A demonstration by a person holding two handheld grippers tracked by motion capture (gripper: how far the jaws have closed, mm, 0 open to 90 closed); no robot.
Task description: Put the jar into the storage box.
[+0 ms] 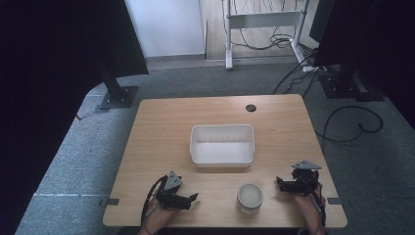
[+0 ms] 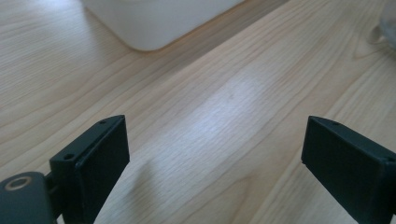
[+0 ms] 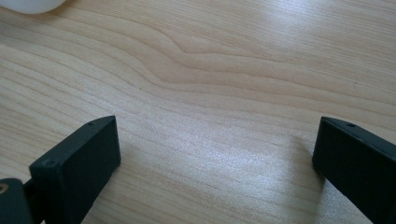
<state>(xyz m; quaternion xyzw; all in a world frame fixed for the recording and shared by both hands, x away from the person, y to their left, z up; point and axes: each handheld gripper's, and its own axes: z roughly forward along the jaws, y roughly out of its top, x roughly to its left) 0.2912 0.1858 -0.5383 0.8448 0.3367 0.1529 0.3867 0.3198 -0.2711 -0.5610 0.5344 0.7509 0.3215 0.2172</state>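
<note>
A wooden table (image 1: 161, 122) with rounded corners carries two containers. A white rectangular tub (image 1: 222, 145) sits near the middle of the table, its long sides running parallel to the near edge. From the high view its inside shows only white floor and walls, with a faint ribbing along the far wall. A small glass jar (image 1: 249, 198) with a round pale lid stands close to the near edge, a little right of centre and nearer than the tub's right half; what it holds, if anything, cannot be told through the lid.

The left gripper (image 1: 192, 198) rests near the near-left part of the table, left of the jar and apart from it, its jaws pointing right toward the jar. In the left gripper view the left gripper (image 2: 215, 156) has its two black jaws spread wide with bare wood grain between them, holding nothing; a rounded corner of the tub (image 2: 154, 23) shows at the top, and a blurred edge of the jar (image 2: 387, 23) at the upper right.

The right gripper (image 1: 281, 184) rests near the near-right corner, right of the jar and apart from it, jaws pointing left. In the right gripper view the right gripper (image 3: 217, 156) is likewise spread wide over bare wood, empty, with a sliver of the tub (image 3: 32, 4) at the top left corner.

A small dark round hole (image 1: 251, 108) sits by the far edge of the table.
</note>
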